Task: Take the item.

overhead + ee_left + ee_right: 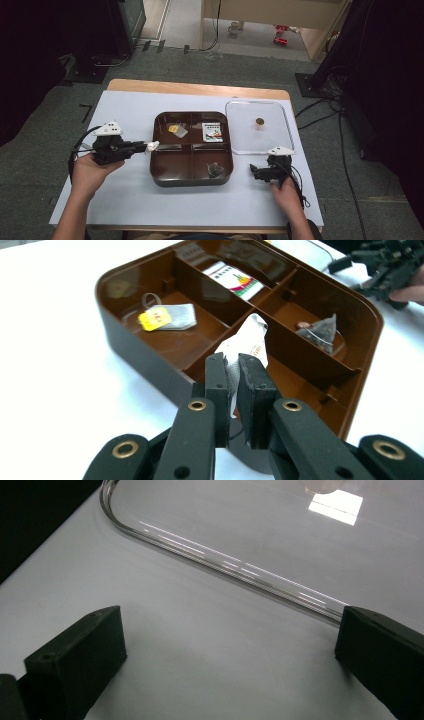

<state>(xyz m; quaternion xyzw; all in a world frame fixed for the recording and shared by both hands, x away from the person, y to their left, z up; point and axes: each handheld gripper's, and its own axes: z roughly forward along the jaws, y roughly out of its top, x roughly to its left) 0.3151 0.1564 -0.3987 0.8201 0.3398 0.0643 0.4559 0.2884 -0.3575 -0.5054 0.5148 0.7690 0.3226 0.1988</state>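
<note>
A white table (125,200) stands on a grey carpeted floor (30,145), with dark equipment at both sides. At the table's middle sits a brown tray (192,179) divided into four compartments. Just to its right lies a clear lid (235,145), flat on the table, with a small brown knob (259,121) at its centre.

The left gripper (146,146) points toward the tray's left wall. Its jaws are clamped on a white sachet (245,342), which sticks out beyond the jaw tips, at the tray's left rim. In the left gripper view the sachet shows over the tray's dividers.

Tray contents: a tea bag with a yellow tag (167,317) in the far left compartment, a printed packet (234,279) in the far right one, a dark pyramid tea bag (320,331) in the near right one.

The right gripper (256,172) rests on the table near the lid's front edge, jaws spread wide with nothing between them.
</note>
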